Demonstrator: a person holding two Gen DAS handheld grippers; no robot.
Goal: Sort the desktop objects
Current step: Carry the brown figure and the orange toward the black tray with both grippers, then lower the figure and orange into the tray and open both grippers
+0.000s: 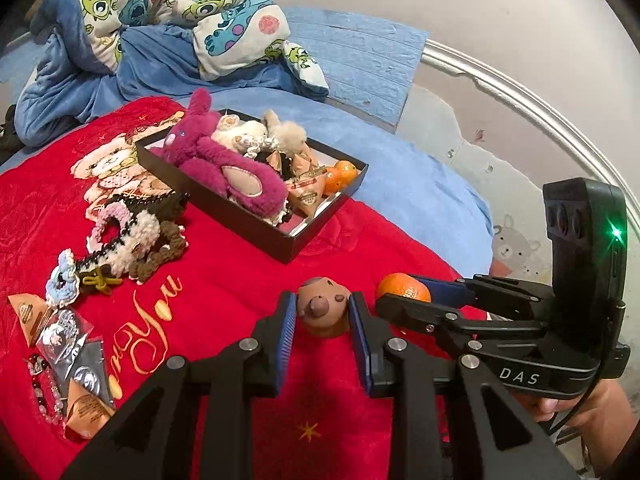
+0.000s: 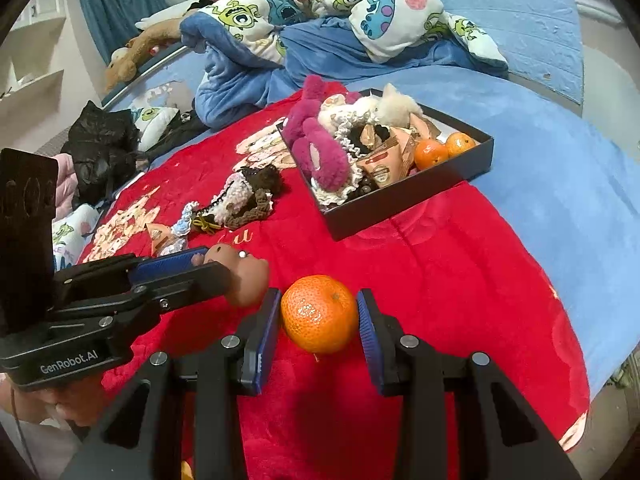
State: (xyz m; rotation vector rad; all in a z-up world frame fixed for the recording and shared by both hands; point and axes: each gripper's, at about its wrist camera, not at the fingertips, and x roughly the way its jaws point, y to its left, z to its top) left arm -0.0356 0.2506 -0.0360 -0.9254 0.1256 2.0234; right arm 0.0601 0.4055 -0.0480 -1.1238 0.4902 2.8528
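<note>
Flanking a snout-forward brown toy (image 1: 323, 309) — left gripper (image 1: 322, 322) narrow; right gripper (image 2: 318, 314) brackets a tangerine (image 2: 319, 313).

We see a red blanket (image 1: 248, 272) with gold lettering. On it lie an orange tangerine (image 2: 319, 313) and a brown toy (image 1: 322, 306). The box (image 1: 240, 204) is black, holding a magenta plush (image 1: 224, 160).

A blue-sheeted bed (image 2: 560, 184) (rumpled cartoon quilt (image 2: 304, 4) heaped behind) meets a grey wall (image 1: 500, 32).
</note>
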